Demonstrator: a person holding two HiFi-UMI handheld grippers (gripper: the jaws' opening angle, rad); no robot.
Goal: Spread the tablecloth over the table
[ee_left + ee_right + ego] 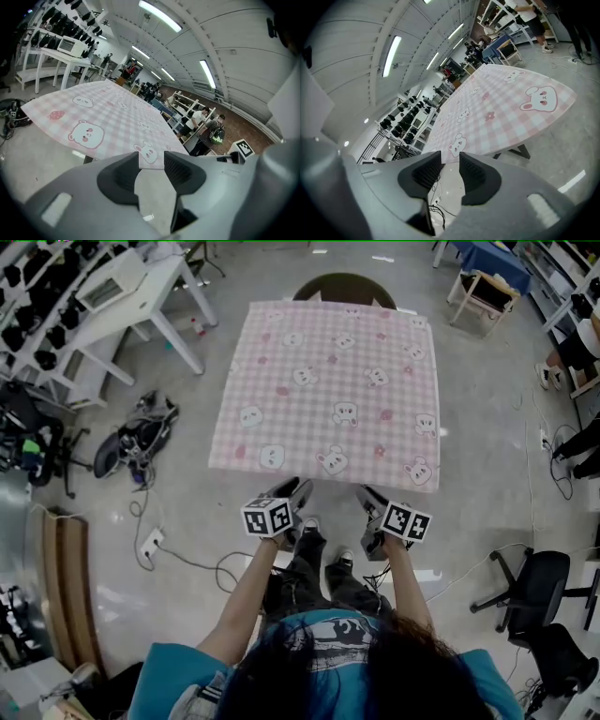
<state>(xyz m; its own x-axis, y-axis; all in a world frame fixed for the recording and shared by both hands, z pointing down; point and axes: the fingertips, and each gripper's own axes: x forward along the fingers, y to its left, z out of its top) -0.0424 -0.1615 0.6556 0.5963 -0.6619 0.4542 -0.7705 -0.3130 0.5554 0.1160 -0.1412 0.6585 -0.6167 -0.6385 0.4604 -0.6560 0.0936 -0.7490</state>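
The pink checked tablecloth [337, 390] with bear and rabbit prints lies flat across the table; only a dark curved bit of the table [345, 285] shows past its far edge. In the head view my left gripper [287, 489] and right gripper [368, 497] hover just off the cloth's near edge, side by side. Both stand open with nothing between the jaws. In the left gripper view the left gripper [151, 161] points at the cloth's near hem [108, 117]. The right gripper view has the right gripper [450, 164] short of the cloth [501, 112], above bare floor.
A white workbench [141, 296] stands at the back left, with bags and cables [136, 442] and a power strip [150, 542] on the floor beside it. An office chair [539, 592] is at the right, a wooden chair [483, 292] at the back right. People stand further off [201, 126].
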